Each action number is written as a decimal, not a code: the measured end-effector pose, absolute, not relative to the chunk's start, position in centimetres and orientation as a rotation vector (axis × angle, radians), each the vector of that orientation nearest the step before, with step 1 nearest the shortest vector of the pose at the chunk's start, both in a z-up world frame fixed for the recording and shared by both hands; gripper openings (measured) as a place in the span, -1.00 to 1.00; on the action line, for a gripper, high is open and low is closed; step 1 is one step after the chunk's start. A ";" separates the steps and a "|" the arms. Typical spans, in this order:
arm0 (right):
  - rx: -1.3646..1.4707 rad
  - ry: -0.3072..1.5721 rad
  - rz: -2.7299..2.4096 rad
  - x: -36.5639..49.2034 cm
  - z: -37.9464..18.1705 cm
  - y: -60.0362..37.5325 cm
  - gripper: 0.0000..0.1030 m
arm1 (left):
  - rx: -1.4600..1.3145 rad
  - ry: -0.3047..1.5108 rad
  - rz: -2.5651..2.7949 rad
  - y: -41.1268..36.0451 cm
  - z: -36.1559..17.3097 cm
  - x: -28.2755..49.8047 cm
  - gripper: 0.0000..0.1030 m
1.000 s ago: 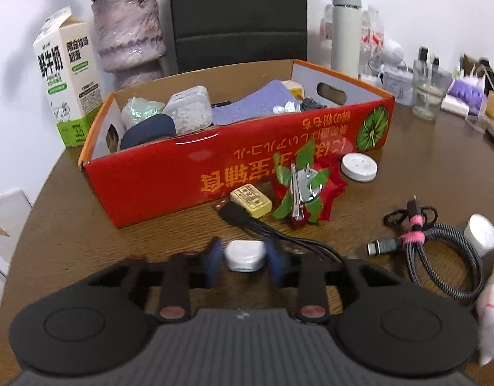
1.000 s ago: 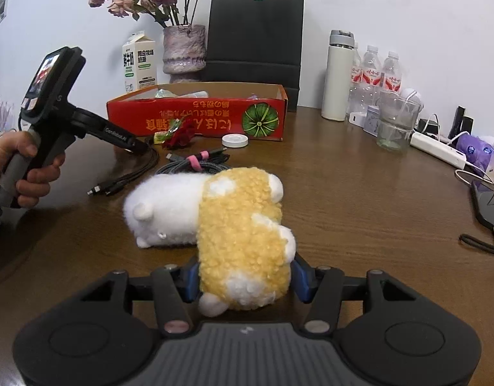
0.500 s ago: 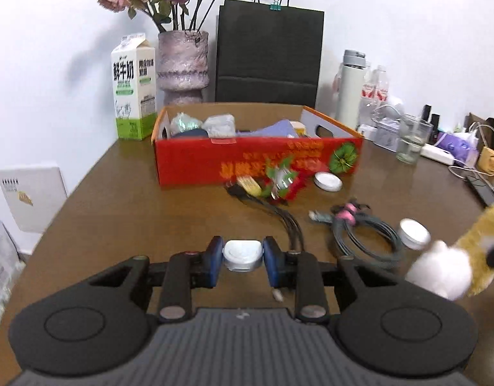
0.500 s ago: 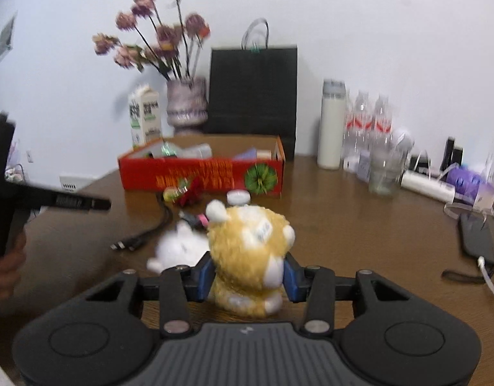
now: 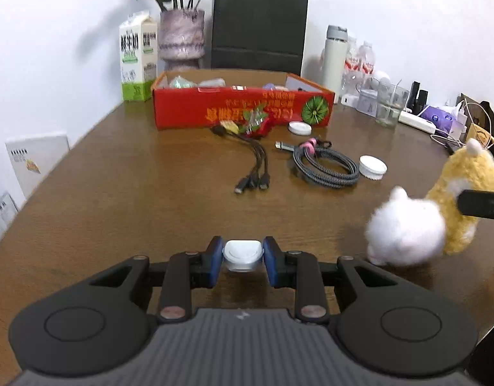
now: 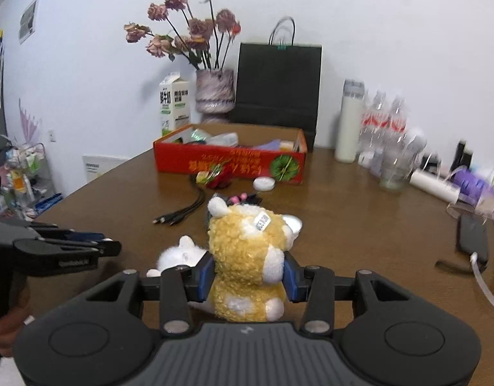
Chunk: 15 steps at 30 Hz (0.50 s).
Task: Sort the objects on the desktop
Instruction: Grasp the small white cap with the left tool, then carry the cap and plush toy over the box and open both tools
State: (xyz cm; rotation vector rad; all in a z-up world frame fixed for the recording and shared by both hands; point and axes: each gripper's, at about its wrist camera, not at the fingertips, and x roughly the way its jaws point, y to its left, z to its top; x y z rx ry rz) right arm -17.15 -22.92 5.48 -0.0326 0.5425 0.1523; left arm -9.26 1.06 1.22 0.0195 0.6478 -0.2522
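Observation:
My left gripper (image 5: 242,251) is shut on a small white rounded case (image 5: 242,255) and holds it above the brown table, well back from the red cardboard box (image 5: 240,109). My right gripper (image 6: 248,273) is shut on a yellow-and-white plush toy (image 6: 247,247). Its blue pads squeeze the yellow body, which stands upright, and the white part hangs low to the left. In the left wrist view the plush toy (image 5: 407,225) is at the right edge. The red box (image 6: 230,160) holds several items. The left gripper (image 6: 111,246) shows at the left of the right wrist view.
Between the grippers and the box lie a black multi-head cable (image 5: 256,167), a coiled braided cable (image 5: 327,164), two white round lids (image 5: 372,167) and a red-green wrapped item (image 5: 256,122). A milk carton (image 5: 137,58), a vase, a black bag, a flask (image 5: 335,58) and bottles stand behind. A phone (image 6: 472,234) lies at the right.
The left gripper pulled back from the box, still holding the white case. The right gripper closed on the plush toy and raised it from lying flat to upright.

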 end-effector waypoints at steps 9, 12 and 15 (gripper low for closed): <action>0.130 0.592 0.093 -10.6 3.0 -24.0 0.01 | 0.029 0.650 -0.248 0.5 0.4 -8.7 -0.45; 0.161 0.622 0.086 -8.6 2.3 -24.0 0.01 | 0.028 0.640 -0.246 0.4 0.3 -8.8 -0.45; 0.234 0.654 0.074 -6.8 1.7 -24.6 0.03 | 0.021 0.636 -0.246 0.3 0.4 -8.7 -0.45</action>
